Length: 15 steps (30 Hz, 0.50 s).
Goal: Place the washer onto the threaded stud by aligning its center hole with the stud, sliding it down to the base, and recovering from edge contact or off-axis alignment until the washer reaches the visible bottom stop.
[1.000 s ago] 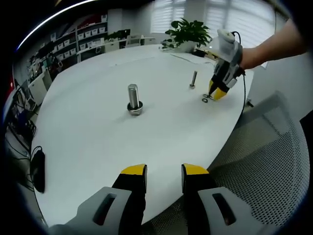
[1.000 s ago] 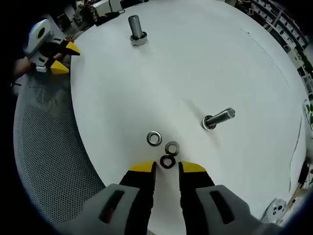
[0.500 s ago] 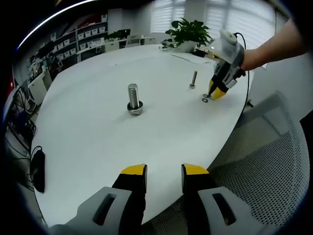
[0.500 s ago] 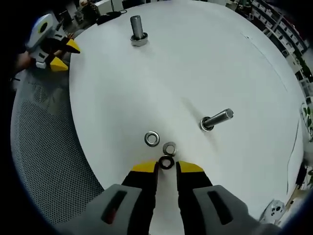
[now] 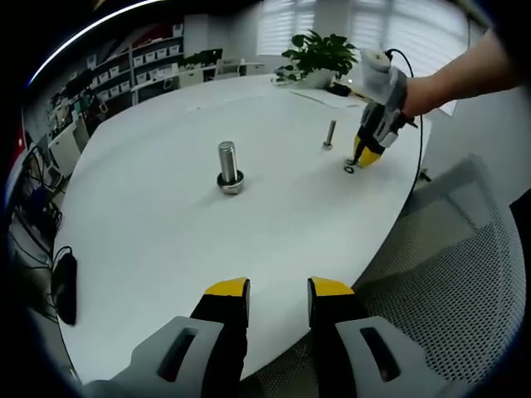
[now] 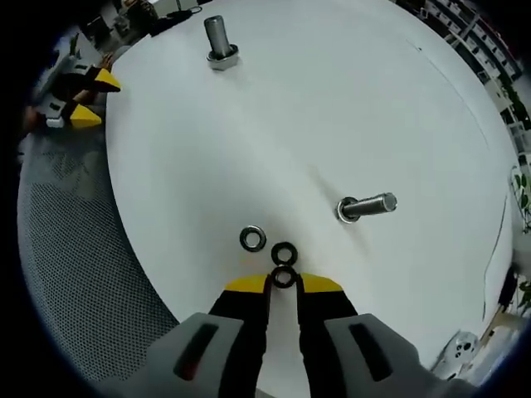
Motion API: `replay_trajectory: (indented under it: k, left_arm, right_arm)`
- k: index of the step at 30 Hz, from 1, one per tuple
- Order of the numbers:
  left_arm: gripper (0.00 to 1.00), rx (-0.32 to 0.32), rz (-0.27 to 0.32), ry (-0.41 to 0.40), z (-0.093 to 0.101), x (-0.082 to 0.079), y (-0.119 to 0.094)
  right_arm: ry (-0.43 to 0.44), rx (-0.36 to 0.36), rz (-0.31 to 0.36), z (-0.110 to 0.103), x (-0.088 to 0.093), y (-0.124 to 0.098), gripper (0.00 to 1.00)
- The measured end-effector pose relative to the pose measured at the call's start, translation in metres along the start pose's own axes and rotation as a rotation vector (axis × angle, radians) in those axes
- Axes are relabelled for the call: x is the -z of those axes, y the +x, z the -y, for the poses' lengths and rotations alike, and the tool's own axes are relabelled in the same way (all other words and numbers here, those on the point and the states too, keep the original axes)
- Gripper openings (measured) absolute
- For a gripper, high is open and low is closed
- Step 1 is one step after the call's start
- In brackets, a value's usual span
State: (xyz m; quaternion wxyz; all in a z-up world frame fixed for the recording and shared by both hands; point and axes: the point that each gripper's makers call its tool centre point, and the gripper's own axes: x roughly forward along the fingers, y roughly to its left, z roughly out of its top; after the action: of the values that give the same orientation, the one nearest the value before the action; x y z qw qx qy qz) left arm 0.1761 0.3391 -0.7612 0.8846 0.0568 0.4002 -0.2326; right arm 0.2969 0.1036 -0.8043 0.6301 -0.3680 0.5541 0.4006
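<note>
In the right gripper view, a dark washer [image 6: 284,278] lies on the white table [image 6: 332,108] between the tips of my right gripper [image 6: 284,283]. The jaws have closed in against its rim. Two more washers [image 6: 283,251] [image 6: 252,240] lie just beyond it. The slim threaded stud [image 6: 367,206] stands further off to the right. A thick stud [image 6: 218,40] on a round base stands far across the table. In the left gripper view, my left gripper [image 5: 279,290] hangs open over the table's near edge, holding nothing. The right gripper [image 5: 367,157] touches down near the slim stud [image 5: 330,134].
A mesh chair [image 5: 448,274] stands beside the table at the right of the left gripper view. A dark object [image 5: 63,286] lies near the table's left edge. A potted plant [image 5: 319,54] and shelves stand behind. The left gripper [image 6: 79,98] shows off the table's edge.
The right gripper has moved forward onto the nearest washer and its jaws have narrowed around it. The left gripper has stayed where it was.
</note>
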Motion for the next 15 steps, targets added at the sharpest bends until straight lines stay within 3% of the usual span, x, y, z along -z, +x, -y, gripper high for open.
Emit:
replay_trajectory:
  k: [5,11,15]
  left_arm:
    - [0.26,-0.004,0.002,0.000,-0.0011,-0.0001,0.0005]
    - [0.26,-0.004,-0.002,0.001,-0.0006,0.0002,0.0005]
    - [0.26,-0.005,-0.002,0.000,-0.0008,0.0004,0.0003]
  right_arm:
    - [0.007,0.012,-0.031,-0.0003,0.0002,0.0002,0.15]
    - [-0.049,0.065,-0.082,-0.0033,-0.0003,0.0004,0.15]
    - [-0.035,0.069,-0.084,-0.0018,0.0005,-0.0007,0.15]
